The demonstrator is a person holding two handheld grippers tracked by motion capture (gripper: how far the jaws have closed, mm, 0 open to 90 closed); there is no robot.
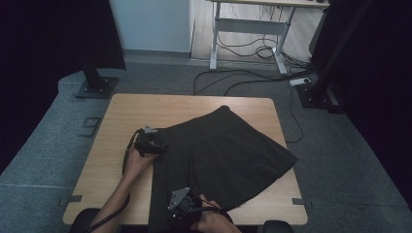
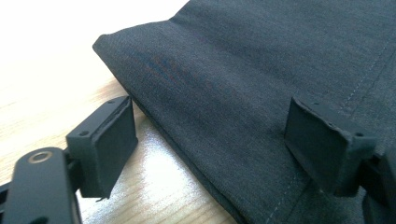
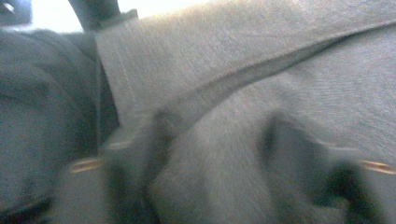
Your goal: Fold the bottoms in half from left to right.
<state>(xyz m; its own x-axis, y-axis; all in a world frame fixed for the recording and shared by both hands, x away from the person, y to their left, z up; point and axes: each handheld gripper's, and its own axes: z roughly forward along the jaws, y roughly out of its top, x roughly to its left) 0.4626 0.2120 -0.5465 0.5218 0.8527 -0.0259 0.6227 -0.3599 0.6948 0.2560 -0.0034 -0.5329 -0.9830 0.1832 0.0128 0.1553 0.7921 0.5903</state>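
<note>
A dark grey pleated skirt (image 1: 223,150) lies spread on the wooden table (image 1: 136,111), its waistband toward the far side. My left gripper (image 1: 159,145) sits at the skirt's left edge. In the left gripper view the gripper (image 2: 210,140) is open, one pad over bare wood (image 2: 46,70) and the other over the skirt (image 2: 243,70), with the folded edge between them and untouched. My right gripper (image 1: 189,199) is on the skirt's near hem. The right gripper view is blurred: the gripper (image 3: 210,163) has its jaws apart, with a hump of skirt fabric (image 3: 210,70) between them.
Beyond the table are a white-legged desk (image 1: 248,24), loose cables on the carpet (image 1: 252,77), and black stand bases at the left (image 1: 97,87) and right (image 1: 316,94). The skirt's hem reaches close to the table's right edge.
</note>
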